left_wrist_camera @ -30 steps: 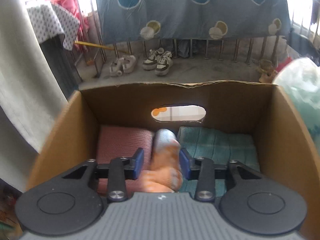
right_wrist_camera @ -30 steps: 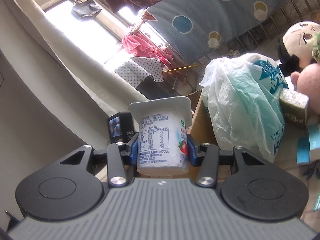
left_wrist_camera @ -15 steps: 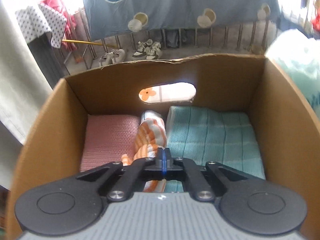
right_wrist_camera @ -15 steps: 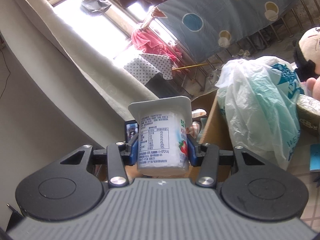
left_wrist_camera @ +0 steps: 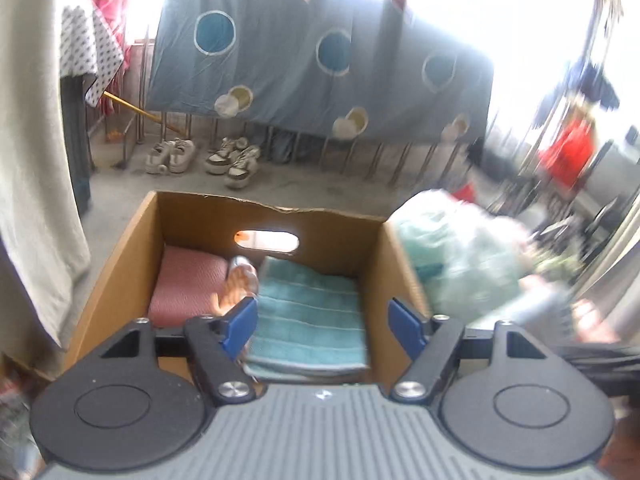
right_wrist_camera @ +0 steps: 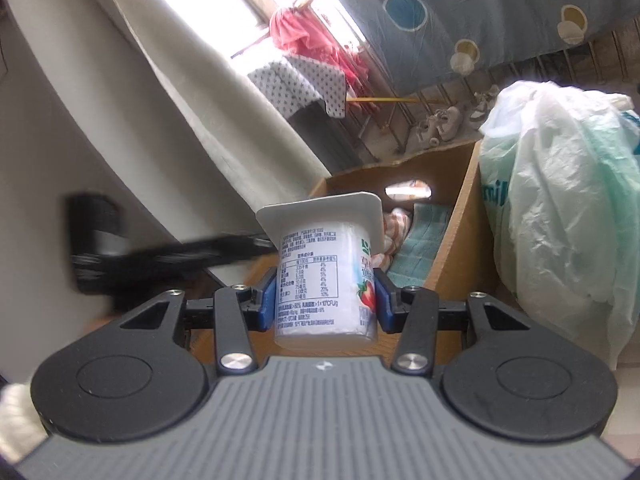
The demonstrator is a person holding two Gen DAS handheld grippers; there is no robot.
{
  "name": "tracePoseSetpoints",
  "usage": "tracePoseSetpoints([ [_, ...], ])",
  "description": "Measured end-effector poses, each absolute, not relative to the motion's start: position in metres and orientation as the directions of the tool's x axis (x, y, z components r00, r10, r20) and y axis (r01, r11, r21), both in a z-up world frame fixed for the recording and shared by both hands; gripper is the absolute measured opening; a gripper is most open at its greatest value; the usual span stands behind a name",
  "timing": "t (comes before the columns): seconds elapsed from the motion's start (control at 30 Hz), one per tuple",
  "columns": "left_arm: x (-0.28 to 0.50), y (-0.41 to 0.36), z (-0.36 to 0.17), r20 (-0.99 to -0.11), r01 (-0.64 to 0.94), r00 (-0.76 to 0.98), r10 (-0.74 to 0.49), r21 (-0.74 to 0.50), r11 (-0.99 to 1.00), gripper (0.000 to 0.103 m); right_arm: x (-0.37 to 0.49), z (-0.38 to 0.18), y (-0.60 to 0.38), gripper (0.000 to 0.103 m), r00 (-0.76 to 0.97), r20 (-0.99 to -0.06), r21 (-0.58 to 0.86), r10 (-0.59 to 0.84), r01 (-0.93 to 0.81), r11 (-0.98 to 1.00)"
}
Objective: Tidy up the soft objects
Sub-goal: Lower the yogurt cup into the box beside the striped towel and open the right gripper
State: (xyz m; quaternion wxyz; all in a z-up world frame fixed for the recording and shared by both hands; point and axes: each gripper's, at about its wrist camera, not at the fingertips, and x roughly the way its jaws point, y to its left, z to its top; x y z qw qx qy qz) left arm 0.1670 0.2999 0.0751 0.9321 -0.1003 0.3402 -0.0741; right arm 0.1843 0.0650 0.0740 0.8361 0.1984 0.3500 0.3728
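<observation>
With the left claw spread and empty over the brown cardboard box, its jaws just opened, steer the right claw, pinching the white yoghurt cup, clear of it

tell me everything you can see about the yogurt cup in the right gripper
The yogurt cup is a white plastic pot with a wide, flat sealed lid. One side carries a printed nutrition table, the other a strawberry picture. It looks intact and sits upright, slightly tilted, clamped at mid-body between the blue jaws of the right gripper, which alone touches it, in front of the cardboard box.
</observation>
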Motion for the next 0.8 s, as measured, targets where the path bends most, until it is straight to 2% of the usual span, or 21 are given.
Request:
tracePoseSetpoints([
  [0.1, 0.131, 0.315, 0.088, -0.588, 0.051, 0.783, -0.204, -0.266, 0.963, 0.074, 0.198, 0.066, 0.098, 0.045, 0.432, -0.505, 0.578, 0.747, -0.473, 0.665],
  [0.27, 0.098, 0.333, 0.087, -0.591, -0.002, 0.791, -0.158, -0.259, 0.966, 0.074, 0.246, 0.063, 0.16, 0.045, 0.431, -0.679, 0.417, 0.594, -0.44, 0.796],
  [0.37, 0.09, 0.339, 0.083, -0.592, -0.008, 0.795, -0.135, -0.232, 0.973, 0.074, 0.289, 0.044, 0.192, 0.045, 0.403, -0.777, 0.368, 0.483, -0.331, 0.869],
  [0.43, 0.09, 0.34, 0.08, -0.593, -0.004, 0.796, -0.117, -0.199, 0.98, 0.074, 0.31, 0.021, 0.203, 0.046, 0.396, -0.812, 0.367, 0.43, -0.226, 0.902],
  [0.53, 0.089, 0.344, 0.079, -0.575, 0.013, 0.804, -0.148, -0.232, 0.973, 0.074, 0.327, -0.011, 0.215, 0.049, 0.404, -0.835, 0.367, 0.373, -0.094, 0.925],
  [0.57, 0.088, 0.345, 0.079, -0.569, 0.017, 0.808, -0.157, -0.242, 0.97, 0.074, 0.328, -0.018, 0.217, 0.051, 0.428, -0.833, 0.355, 0.35, -0.07, 0.932],
  [0.6, 0.085, 0.347, 0.078, -0.564, 0.021, 0.809, -0.163, -0.25, 0.968, 0.074, 0.33, -0.023, 0.218, 0.061, 0.442, -0.828, 0.358, 0.344, -0.056, 0.932],
  [0.63, 0.085, 0.348, 0.077, -0.565, 0.025, 0.808, -0.169, -0.254, 0.967, 0.074, 0.331, -0.029, 0.219, 0.075, 0.435, -0.824, 0.38, 0.364, -0.054, 0.923],
  [0.7, 0.084, 0.35, 0.075, -0.568, 0.025, 0.804, -0.174, -0.261, 0.965, 0.074, 0.335, -0.038, 0.217, 0.082, 0.355, -0.817, 0.464, 0.455, -0.065, 0.884],
  [0.8, 0.08, 0.353, 0.07, -0.565, 0.032, 0.808, -0.167, -0.241, 0.97, 0.074, 0.327, -0.031, 0.211, 0.081, 0.354, -0.792, 0.489, 0.497, -0.12, 0.864],
])
